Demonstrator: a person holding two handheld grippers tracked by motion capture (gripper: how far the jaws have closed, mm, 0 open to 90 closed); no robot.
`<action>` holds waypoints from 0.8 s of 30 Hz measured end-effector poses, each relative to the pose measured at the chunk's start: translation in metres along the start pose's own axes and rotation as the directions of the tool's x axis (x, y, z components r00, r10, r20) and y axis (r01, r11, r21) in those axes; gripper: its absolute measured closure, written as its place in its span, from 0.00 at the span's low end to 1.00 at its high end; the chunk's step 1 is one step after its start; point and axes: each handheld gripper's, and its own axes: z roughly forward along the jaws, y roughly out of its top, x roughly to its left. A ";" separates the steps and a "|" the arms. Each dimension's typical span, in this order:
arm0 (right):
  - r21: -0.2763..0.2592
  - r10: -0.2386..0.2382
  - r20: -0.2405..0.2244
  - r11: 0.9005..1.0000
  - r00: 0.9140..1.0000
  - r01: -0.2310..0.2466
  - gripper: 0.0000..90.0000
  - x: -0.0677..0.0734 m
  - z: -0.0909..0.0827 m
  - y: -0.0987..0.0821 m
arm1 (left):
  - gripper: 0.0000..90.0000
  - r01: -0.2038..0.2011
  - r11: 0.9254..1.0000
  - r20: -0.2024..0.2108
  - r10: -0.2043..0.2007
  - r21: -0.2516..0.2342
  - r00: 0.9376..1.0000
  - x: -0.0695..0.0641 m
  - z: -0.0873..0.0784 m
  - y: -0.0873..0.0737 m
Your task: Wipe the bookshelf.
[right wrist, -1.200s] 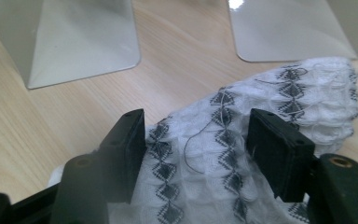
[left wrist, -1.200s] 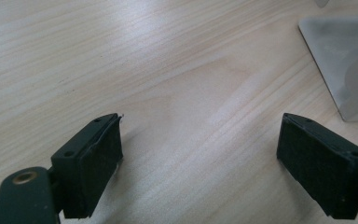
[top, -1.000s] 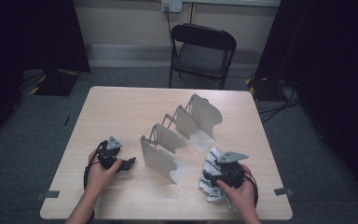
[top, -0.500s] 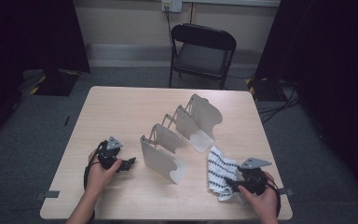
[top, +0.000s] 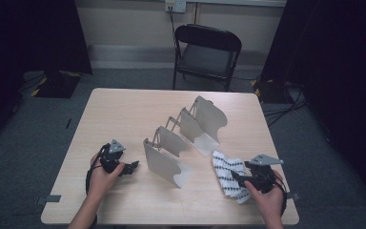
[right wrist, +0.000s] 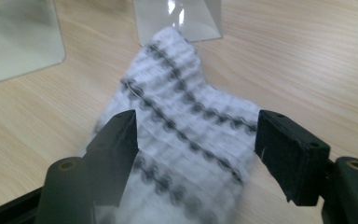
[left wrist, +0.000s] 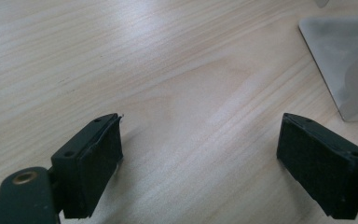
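A white cloth with black striped pattern (top: 226, 169) lies on the wooden table (top: 124, 109) near its front right corner. My right gripper (top: 237, 177) points left at it. In the right gripper view the cloth (right wrist: 186, 93) spreads between and under the jaws of that gripper (right wrist: 196, 126). They have just been closing slightly but stand wide, with no pad pressing on the fabric. My left gripper (top: 131, 167) rests at the front left, and in its own view its jaws (left wrist: 200, 126) stand open over bare wood.
Several grey metal bookend-like plates stand in a diagonal row across the middle, from the nearest (top: 164, 164) to the farthest (top: 212, 117). One plate's base (left wrist: 340, 56) lies just past the left gripper. A black folding chair (top: 207, 47) stands behind the table.
My right hand has moved right toward the table's edge, and the cloth has shifted right and spread out flatter. The left hand has stayed put.
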 end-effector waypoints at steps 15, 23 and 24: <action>0.056 -0.053 -0.056 0.997 0.997 0.056 0.54 0.029 0.038 -0.003 | 0.15 0.000 1.000 0.000 0.000 0.000 1.000 0.000 0.000 0.000; 0.048 -0.078 -0.090 0.995 0.993 0.083 0.44 0.037 0.035 0.004 | 0.15 0.000 1.000 -0.001 0.000 0.000 1.000 0.000 0.000 0.000; 0.039 -0.063 -0.087 0.997 0.994 0.066 0.43 0.037 0.032 0.005 | 0.15 0.000 1.000 -0.001 0.000 0.000 1.000 0.000 0.000 0.000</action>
